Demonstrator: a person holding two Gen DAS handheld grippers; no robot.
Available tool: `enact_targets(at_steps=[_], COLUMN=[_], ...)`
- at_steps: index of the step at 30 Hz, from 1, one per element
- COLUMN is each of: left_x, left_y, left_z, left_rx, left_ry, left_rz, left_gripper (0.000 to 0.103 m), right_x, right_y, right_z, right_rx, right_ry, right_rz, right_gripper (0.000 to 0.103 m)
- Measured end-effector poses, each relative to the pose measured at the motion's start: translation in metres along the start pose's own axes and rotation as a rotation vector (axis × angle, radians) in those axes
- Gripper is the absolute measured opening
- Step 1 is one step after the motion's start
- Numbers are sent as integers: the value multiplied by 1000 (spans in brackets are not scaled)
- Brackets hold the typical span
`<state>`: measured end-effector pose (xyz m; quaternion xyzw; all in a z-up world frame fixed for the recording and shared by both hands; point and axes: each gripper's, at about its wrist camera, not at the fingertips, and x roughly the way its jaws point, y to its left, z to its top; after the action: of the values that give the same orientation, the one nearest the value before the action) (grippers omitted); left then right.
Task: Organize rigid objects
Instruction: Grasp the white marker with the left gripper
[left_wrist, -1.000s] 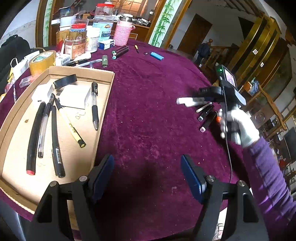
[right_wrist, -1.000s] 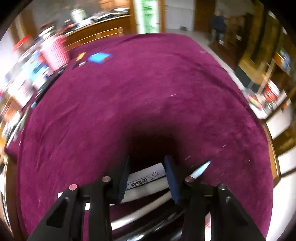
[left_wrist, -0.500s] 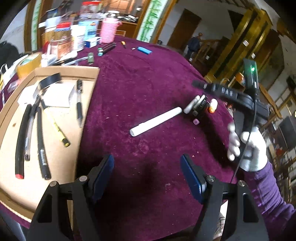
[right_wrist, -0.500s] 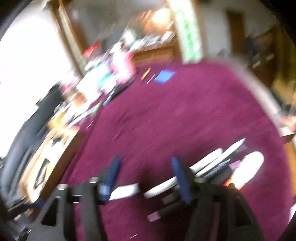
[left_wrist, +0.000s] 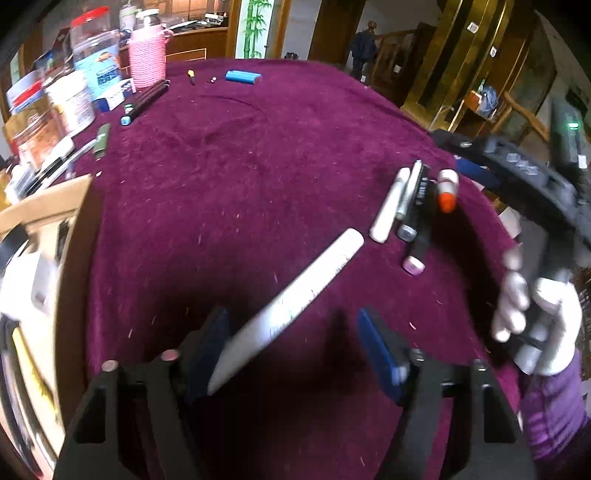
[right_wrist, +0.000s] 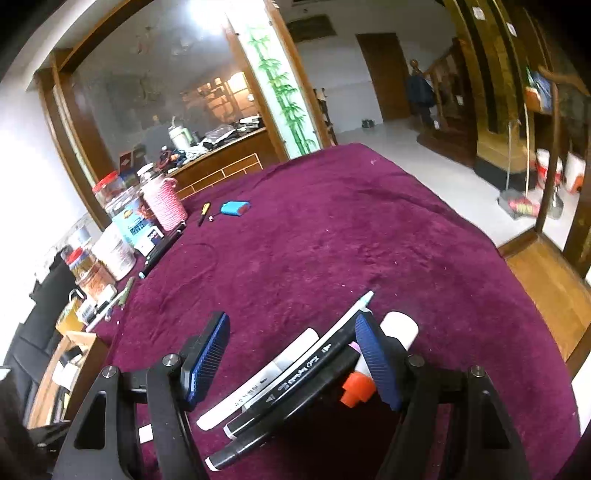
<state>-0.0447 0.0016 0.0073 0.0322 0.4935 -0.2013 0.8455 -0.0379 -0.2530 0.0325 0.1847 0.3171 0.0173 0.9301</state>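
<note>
Now left claw (left_wrist: 293, 347) closing around released white marker (left_wrist: 291, 306).

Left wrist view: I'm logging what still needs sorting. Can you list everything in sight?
white marker: one, white, lying between the left claw's closing jaws, not yet pressed
marker cluster: about five, white, grey, black, orange-capped, right of it
cardboard tray: one, brown, left edge, holding pens
jars: several, clear and pink, far left
blue case: one, far side
tablecloth: purple
left claw: black, blue pads
right claw: open, over the cluster
gloved hand: white, right
</note>
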Motion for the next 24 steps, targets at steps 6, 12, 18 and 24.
enact_targets(at_steps=[6, 12, 18, 24], left_x=[-4, -6, 3, -11], left_y=[-5, -9, -32, -17], left_z=[-5, -11, -11, -19], left_rx=[23, 11, 91, 26], left_ry=[-11, -4, -57, -72], left_rz=[30, 20, 78, 17], left_gripper=[15, 21, 40, 14], right_x=[6, 4, 4, 7], right_y=[-6, -5, -7, -7], right_z=[0, 1, 1, 0], right_rx=[37, 36, 38, 23], right_ry=[37, 35, 34, 42], right_rz=[29, 40, 14, -10], right_gripper=[74, 74, 74, 74])
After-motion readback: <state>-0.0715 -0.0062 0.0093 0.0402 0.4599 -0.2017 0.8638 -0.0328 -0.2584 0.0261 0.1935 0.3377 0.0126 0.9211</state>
